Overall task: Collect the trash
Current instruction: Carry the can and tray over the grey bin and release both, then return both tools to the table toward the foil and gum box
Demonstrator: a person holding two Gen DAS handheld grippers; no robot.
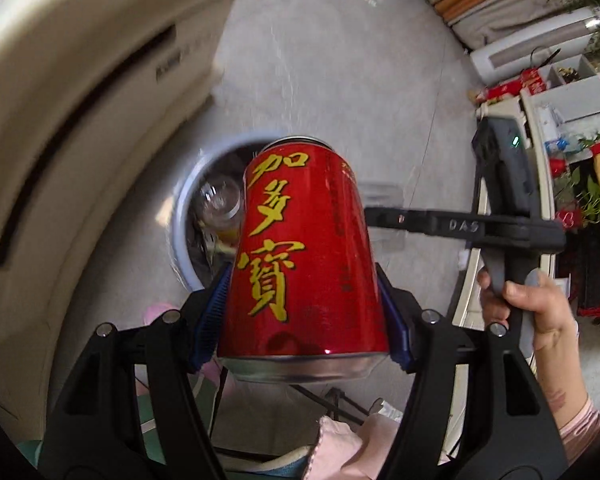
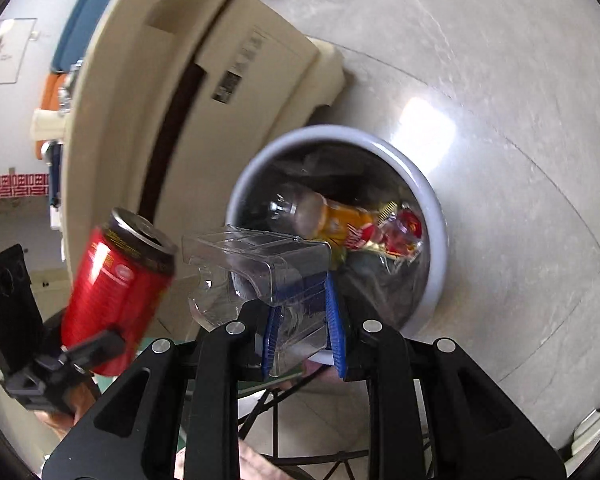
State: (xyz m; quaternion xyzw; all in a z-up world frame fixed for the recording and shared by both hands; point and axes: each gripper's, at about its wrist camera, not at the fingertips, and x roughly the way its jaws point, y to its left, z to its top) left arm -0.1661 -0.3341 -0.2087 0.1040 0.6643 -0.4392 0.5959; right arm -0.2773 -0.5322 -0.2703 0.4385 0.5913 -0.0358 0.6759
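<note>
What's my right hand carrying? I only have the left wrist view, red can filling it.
Observer: The right gripper has its fingers closed on a clear plastic tray, crumpled.
Operator: What's in the bin?
Observer: The trash bin holds a plastic bottle with an orange label, lying on its side, beside shiny wrappers.
Operator: Is my can opened?
Observer: Yes, the red can in the left gripper shows an open mouth on top.

Bin (image 2: pixel 434 216): on floor (image 2: pixel 500 80), right of cabinet (image 2: pixel 260 80).
Bottle (image 2: pixel 328 220): I see it inside bin.
Can (image 1: pixel 304 248): above bin, left of plastic tray (image 2: pixel 260 256).
</note>
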